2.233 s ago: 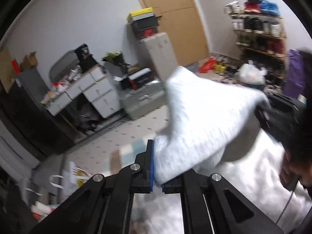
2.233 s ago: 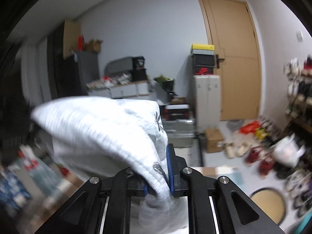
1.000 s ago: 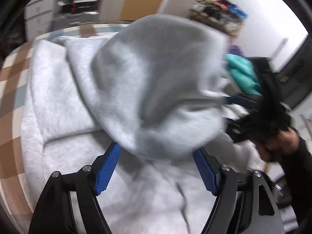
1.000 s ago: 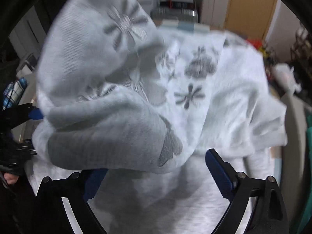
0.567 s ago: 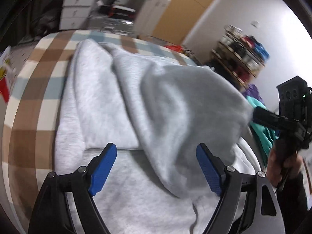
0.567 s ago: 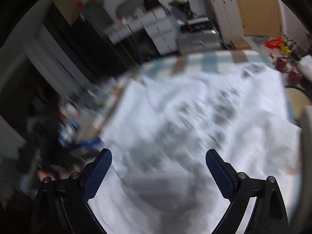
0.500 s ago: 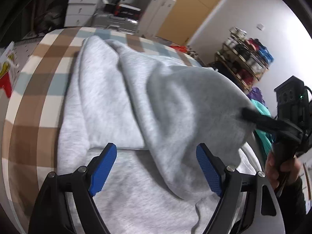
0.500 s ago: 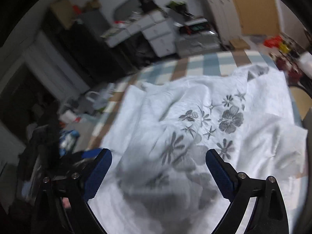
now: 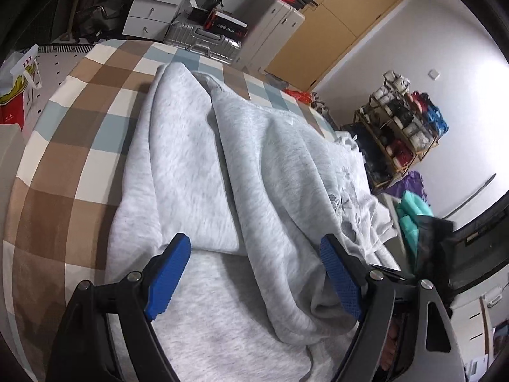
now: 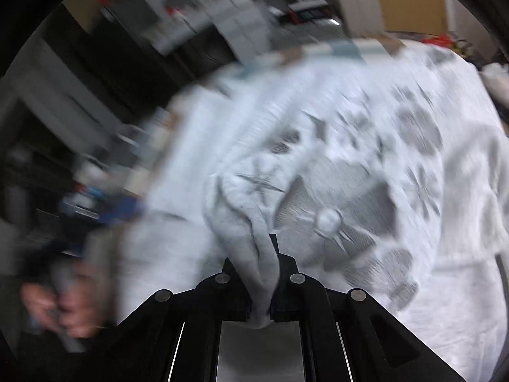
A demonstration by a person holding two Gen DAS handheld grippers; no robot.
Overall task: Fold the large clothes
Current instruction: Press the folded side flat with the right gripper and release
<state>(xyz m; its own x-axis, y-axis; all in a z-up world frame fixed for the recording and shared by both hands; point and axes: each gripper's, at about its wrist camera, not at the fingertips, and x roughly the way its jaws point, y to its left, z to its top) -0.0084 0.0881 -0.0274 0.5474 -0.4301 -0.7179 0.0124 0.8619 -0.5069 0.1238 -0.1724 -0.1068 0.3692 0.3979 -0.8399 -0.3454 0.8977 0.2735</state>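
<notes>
The grey sweatshirt lies spread on a checked cover in brown, white and pale blue, which shows at 9 to 11 o'clock in the left wrist view. One part of the cloth is folded over the rest and makes a long ridge from 12 o'clock toward 5 o'clock. In the right wrist view the sweatshirt shows its printed side, with grey flowers and a star shape, and this picture is blurred.

The right gripper has just closed its jaws, and a bunched fold of the grey cloth is pinched between them at 6 o'clock. The left gripper has its jaws wide apart; its blue pads stand over the cloth, one at 7 o'clock and one at 5 o'clock, and they press on nothing. A blurred hand is at 8 o'clock in the right wrist view.

Beyond the cover, at 12 o'clock in the left wrist view, stand a silver suitcase and white drawers. A wooden door is at 1 o'clock, and a shoe rack at 2 o'clock.
</notes>
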